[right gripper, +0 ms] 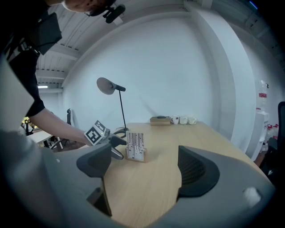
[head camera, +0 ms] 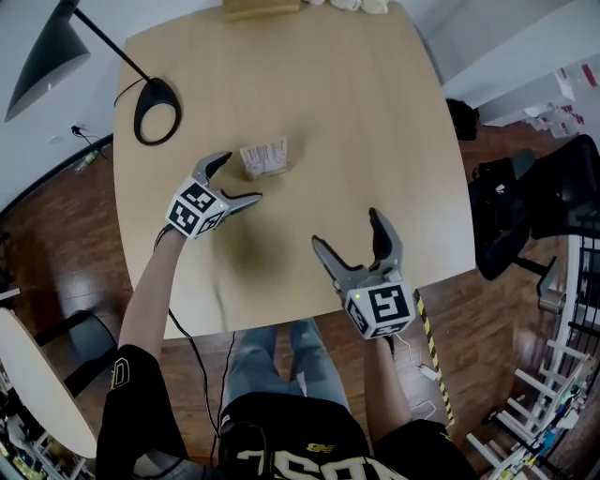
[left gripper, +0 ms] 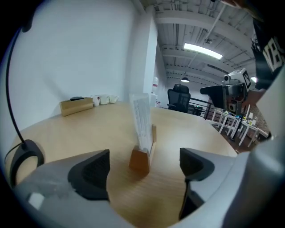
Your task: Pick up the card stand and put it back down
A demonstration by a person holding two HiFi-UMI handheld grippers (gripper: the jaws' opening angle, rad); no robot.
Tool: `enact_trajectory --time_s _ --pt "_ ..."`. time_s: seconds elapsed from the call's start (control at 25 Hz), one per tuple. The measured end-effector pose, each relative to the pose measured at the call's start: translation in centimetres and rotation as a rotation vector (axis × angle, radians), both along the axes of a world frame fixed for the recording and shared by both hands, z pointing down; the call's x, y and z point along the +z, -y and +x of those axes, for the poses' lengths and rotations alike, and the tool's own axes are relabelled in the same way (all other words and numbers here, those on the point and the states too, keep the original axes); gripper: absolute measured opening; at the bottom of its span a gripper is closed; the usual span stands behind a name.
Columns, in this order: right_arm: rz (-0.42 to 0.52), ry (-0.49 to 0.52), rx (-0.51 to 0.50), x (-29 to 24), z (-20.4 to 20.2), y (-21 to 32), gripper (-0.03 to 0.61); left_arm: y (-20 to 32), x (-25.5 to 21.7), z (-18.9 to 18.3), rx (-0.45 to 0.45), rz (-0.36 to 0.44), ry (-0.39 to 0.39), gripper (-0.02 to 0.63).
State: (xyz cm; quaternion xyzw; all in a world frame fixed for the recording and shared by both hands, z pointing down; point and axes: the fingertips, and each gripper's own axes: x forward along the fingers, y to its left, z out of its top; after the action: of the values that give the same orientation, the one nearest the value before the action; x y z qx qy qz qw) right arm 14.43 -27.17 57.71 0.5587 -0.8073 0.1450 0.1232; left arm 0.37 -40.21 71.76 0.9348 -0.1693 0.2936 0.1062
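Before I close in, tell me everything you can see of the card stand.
The small brown wooden card stand is a low block, narrower at the top, holding an upright sheaf of white cards printed with dark marks. It stands near the middle of the pale wooden table, just ahead of the open left claw; only the table touches it.

A card stand [head camera: 264,158] is set upright on the pale wooden worktop [head camera: 375,141]. Left of it a ring-shaped lamp base [head camera: 156,111] is placed; far beyond it a wooden box [head camera: 261,8] and white cups [head camera: 361,5] are lined up
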Motion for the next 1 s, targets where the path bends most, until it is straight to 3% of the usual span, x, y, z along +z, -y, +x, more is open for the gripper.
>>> enact_trajectory --time_s 0.44,0.56,1.0 --pt "-0.013 0.005 0.019 1.8 2.1 0.7 0.466 1.7 2.1 5.2 0.07 -0.001 -0.029 0.269" --pt "-0.009 0.008 0.014 1.8 2.1 0.7 0.466 1.8 2.4 5.2 0.102 0.017 -0.01 0.151" --pt "0.023 0.016 -0.024 -0.6 0.0 0.8 0.466 -0.5 -0.7 4.2 0.159 -0.027 -0.04 0.129"
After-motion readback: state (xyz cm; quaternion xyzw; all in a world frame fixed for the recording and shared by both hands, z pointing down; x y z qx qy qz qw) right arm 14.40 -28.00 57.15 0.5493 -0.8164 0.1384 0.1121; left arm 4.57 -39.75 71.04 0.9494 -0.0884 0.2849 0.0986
